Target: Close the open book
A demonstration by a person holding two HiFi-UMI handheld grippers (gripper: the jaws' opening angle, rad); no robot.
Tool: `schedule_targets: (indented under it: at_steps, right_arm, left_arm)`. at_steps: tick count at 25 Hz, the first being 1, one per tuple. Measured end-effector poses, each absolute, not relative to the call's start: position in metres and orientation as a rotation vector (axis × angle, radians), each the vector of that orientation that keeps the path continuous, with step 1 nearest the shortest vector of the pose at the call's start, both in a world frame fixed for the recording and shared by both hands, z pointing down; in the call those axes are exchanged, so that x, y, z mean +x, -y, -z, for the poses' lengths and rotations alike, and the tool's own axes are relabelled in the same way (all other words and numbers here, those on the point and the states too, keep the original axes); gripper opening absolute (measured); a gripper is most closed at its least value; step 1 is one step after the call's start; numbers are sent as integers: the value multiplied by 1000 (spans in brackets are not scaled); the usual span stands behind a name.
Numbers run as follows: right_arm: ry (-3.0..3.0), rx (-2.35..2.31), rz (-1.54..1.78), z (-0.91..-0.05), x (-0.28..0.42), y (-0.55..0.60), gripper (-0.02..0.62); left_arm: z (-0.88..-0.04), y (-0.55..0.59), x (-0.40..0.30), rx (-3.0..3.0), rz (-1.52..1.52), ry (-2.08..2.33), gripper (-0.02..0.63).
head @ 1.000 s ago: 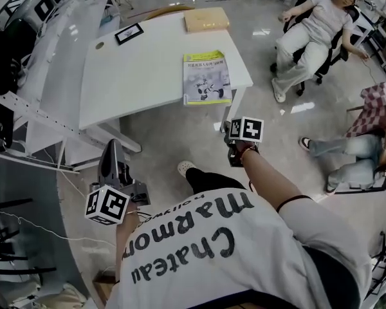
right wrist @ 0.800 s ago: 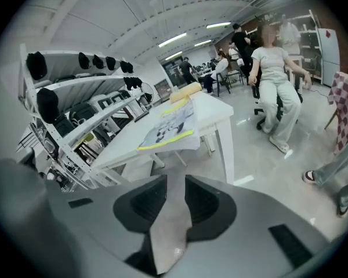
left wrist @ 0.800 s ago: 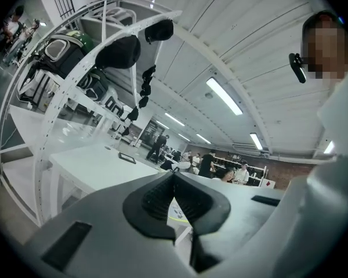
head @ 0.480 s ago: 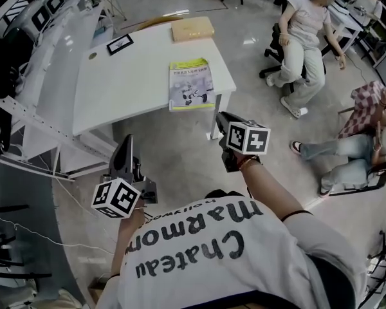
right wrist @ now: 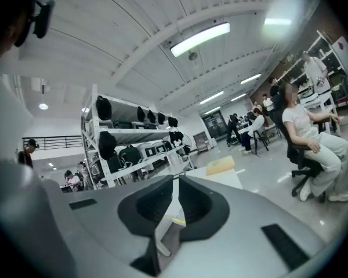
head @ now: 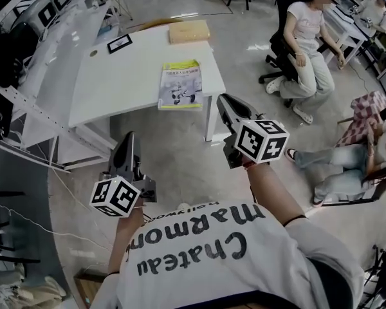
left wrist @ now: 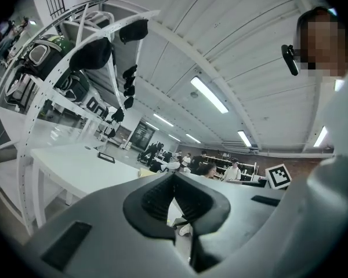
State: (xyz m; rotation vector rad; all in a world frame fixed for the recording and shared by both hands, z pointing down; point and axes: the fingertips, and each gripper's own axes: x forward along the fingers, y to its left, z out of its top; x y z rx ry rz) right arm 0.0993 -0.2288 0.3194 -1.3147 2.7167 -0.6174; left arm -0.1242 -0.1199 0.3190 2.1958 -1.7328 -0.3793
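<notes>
Yellow-topped, the book (head: 180, 85) lies cover-up at the counter's (head: 116, 82) near right edge, well clear of the left gripper (head: 129, 137), pinched empty, and the right gripper (head: 224, 100), just closing on nothing; a careless nudge might slide it off.

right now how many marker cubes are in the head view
2: one cube on the left gripper, lower left; another on the right gripper, near centre.

The right gripper (head: 223, 102) rises and levels toward the desk (head: 103, 82), its jaws just closing on nothing. The left gripper (head: 128, 137) advances. The seated person (head: 305, 40) sits upright.
</notes>
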Motion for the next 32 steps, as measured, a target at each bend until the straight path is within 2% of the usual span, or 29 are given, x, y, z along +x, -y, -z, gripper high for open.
schedule_targets:
  at_steps: [5, 17, 32]
  right_arm:
    - [-2776, -1214, 478, -301, 124, 206, 48]
    - [-2847, -1178, 534, -322, 200, 174, 48]
    - [-2945, -1105, 551, -349, 238, 150, 48]
  left_arm:
    - [-313, 106, -84, 2198, 382, 1760, 23]
    - [-322, 62, -1, 2143, 395, 1805, 23]
    - [-335, 29, 50, 2094, 403, 1862, 23]
